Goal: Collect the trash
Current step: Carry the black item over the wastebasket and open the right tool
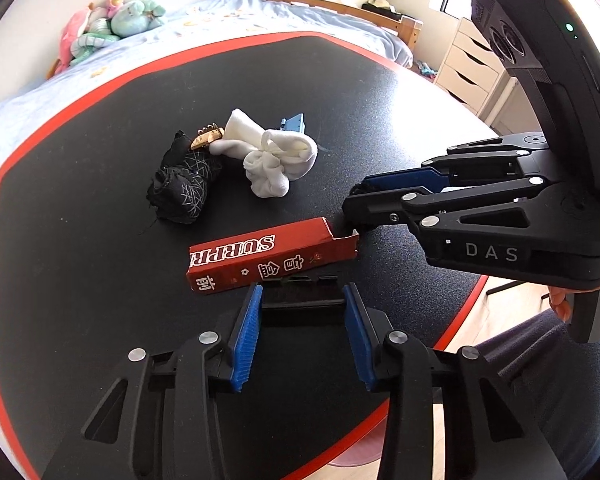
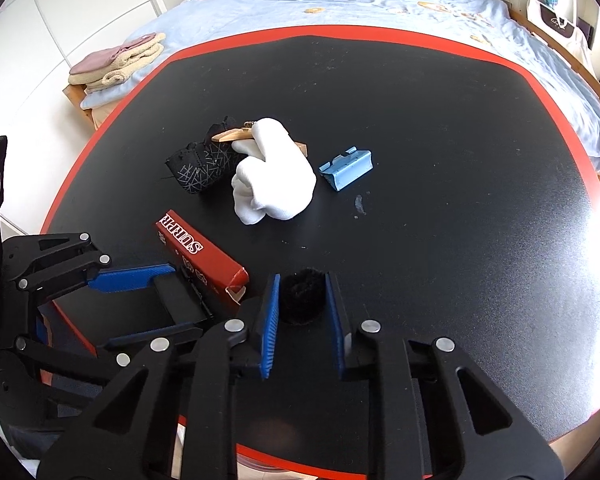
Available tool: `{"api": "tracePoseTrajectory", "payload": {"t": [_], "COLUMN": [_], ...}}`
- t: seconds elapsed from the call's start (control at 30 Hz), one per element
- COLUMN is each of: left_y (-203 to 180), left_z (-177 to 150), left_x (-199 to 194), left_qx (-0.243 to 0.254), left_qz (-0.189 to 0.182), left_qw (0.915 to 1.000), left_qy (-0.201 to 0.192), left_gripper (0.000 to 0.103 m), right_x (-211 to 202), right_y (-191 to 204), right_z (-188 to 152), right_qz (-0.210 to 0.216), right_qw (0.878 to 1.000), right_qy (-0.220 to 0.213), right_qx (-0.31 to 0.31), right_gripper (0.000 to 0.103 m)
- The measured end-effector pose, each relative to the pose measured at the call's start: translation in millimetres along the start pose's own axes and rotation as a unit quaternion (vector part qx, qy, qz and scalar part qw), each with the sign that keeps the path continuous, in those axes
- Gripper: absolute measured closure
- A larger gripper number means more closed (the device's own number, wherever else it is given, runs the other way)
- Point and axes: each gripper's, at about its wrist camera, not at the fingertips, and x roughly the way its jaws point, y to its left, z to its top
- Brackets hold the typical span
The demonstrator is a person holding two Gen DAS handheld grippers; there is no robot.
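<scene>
Now the right gripper (image 2: 302, 312) pinches a black fluffy ball (image 2: 302, 296), the left gripper (image 1: 302, 320) clamps a black box (image 1: 302, 300); next, lift both.

Both units same build — matte black linkage frames with triangular cutouts, round silver pivot pins, ribbed blue pads on the inner finger faces. Left gripper (image 1: 302, 300) shows two pins per side. Right gripper (image 2: 302, 300) carries white "DAS" lettering on its side plate, one small screw near the finger base, and a black camera housing on top — green LED lit, twin round lenses. Handle is grey. Dark clothing on the person, bottom right corner.
</scene>
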Motion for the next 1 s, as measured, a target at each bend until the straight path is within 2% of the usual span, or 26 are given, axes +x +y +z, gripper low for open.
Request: {"api": "tracePoseTrajectory", "payload": {"t": [0.43,0.77,1.0], "left_y": [3,-7,-17], "left_z": [-4,-5,-13], "left_x": [-11,-41,-61], "left_qx": [-0.002,0.008,0.016], "left_qz": [-0.004,-0.006,-0.008], "left_qw": [1.0000,0.9998,0.9995], "left_qy": [-0.002,-0.018,-0.027], "left_gripper": [0.063,0.063,0.063], "right_x": [-19,-60,-95], "right_y": [0,7,21], "right_z": [-3,-21,-47], "right_qz": [-0.010,-0.014,-0.011], "right_qw": [1.000,0.999,0.998], "right_qy": [-0.016,-0.038,-0.056], "right_qx": [0.008,0.015,0.016], "right_gripper": [0.083,0.083,0.083]}}
